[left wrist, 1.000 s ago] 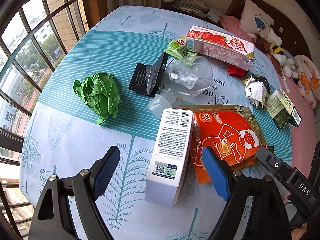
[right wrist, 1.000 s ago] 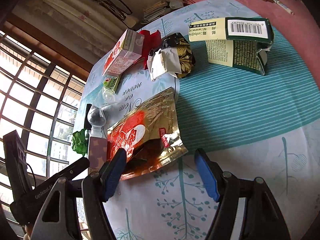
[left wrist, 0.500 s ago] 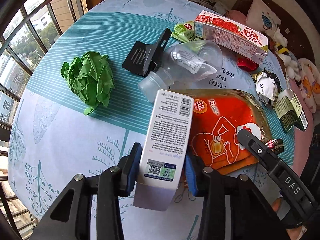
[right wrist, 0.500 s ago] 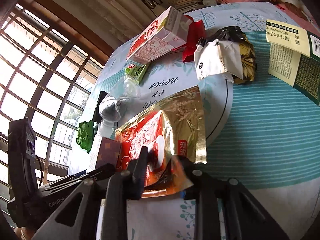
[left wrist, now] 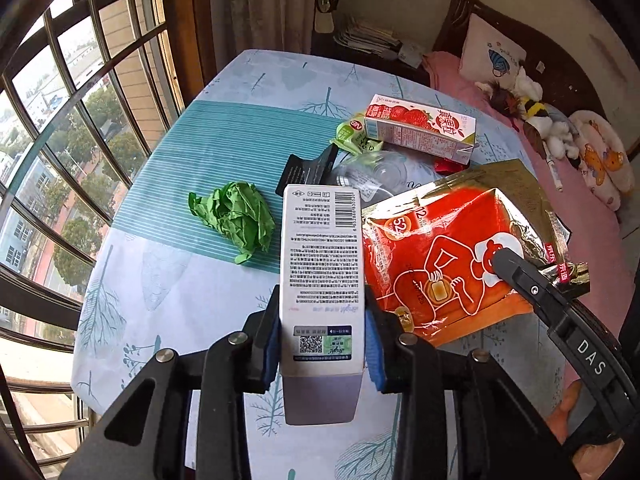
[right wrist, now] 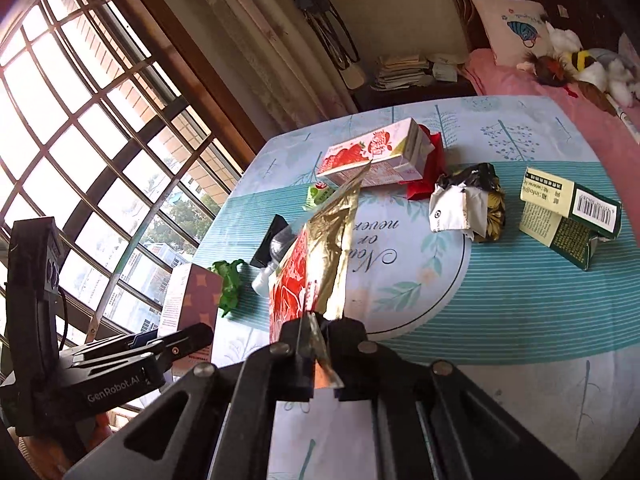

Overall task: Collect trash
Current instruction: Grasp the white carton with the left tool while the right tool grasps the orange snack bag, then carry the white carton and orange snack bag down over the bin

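The left gripper (left wrist: 323, 346) is clamped on a tall white printed carton (left wrist: 322, 276), lifted off the table (left wrist: 168, 280); the right gripper (right wrist: 314, 354), its jaws just closed, pinches the edge of a crinkled red-and-gold foil pouch (right wrist: 316, 256). Remaining on the table — a crumpled green paper ball (left wrist: 236, 216), a rectangular strawberry carton (left wrist: 420, 128) and an open-ended green box (right wrist: 570, 216), contents not visible.

L tongs (left wrist: 322, 344), wide apart a sec ago, have closed on the box (left wrist: 322, 280) & raised it off the bench (left wrist: 168, 280). R tongs (right wrist: 314, 354) have just clamped the pouch (right wrist: 320, 264) edge, lifted it too.
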Action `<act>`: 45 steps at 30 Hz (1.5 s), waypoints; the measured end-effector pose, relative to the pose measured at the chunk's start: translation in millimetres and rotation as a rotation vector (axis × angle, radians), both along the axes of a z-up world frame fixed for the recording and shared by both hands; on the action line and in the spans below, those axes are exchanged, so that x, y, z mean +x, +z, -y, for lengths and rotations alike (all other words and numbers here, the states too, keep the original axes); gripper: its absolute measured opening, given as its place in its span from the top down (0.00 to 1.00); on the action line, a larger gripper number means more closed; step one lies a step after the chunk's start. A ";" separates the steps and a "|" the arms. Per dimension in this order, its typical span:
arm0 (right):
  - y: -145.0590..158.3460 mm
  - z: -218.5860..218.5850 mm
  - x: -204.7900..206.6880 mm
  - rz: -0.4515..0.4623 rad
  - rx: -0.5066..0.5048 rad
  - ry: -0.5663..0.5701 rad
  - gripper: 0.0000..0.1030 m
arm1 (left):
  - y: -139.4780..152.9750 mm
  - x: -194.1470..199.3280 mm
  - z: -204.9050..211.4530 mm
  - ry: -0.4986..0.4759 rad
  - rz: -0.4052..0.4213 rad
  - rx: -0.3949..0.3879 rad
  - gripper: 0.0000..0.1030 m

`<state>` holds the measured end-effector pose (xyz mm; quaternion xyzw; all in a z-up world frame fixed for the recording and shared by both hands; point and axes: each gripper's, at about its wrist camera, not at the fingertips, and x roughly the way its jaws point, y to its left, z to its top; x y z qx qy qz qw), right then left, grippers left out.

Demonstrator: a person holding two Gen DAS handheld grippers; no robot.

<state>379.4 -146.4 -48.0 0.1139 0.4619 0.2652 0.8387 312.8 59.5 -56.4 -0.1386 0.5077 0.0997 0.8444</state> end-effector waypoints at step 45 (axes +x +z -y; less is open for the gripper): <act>-101.3 -54.6 -337.9 -0.219 -0.247 -0.141 0.95 | -118.7 -278.1 11.4 -0.317 -0.127 0.049 0.68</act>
